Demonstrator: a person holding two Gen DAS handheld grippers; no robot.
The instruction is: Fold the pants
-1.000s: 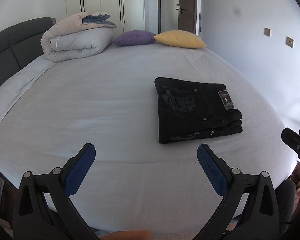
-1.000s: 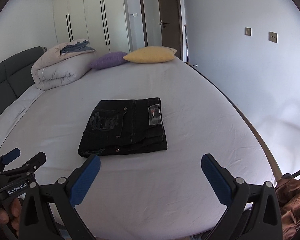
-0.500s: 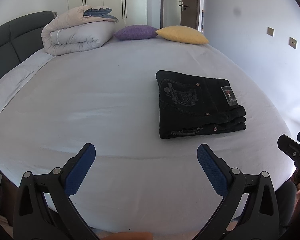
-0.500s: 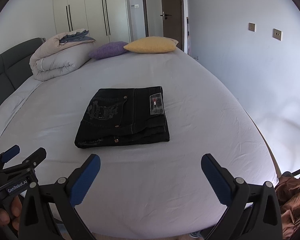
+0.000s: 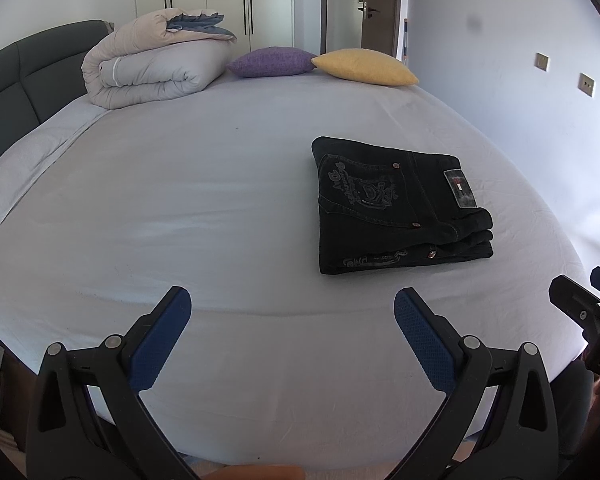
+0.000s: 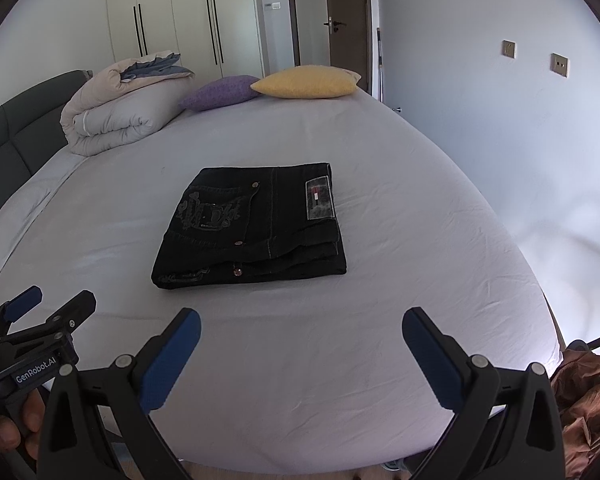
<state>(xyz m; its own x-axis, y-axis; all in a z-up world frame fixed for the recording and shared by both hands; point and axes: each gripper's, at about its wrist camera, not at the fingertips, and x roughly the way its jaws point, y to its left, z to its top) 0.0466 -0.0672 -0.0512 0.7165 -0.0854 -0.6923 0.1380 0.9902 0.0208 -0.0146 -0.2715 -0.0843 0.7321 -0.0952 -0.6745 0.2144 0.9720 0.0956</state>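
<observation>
The black denim pants lie folded into a neat flat stack in the middle of the right wrist picture, on the bed with the pale grey sheet, with a small grey patch label on top. The left tool and the right tool sit low in their pictures, near the bed's front edge and apart from the pants; both have their blue pads spread wide and hold nothing. In the upper left are a rolled beige and grey quilt, a purple pillow and a yellow pillow.
</observation>
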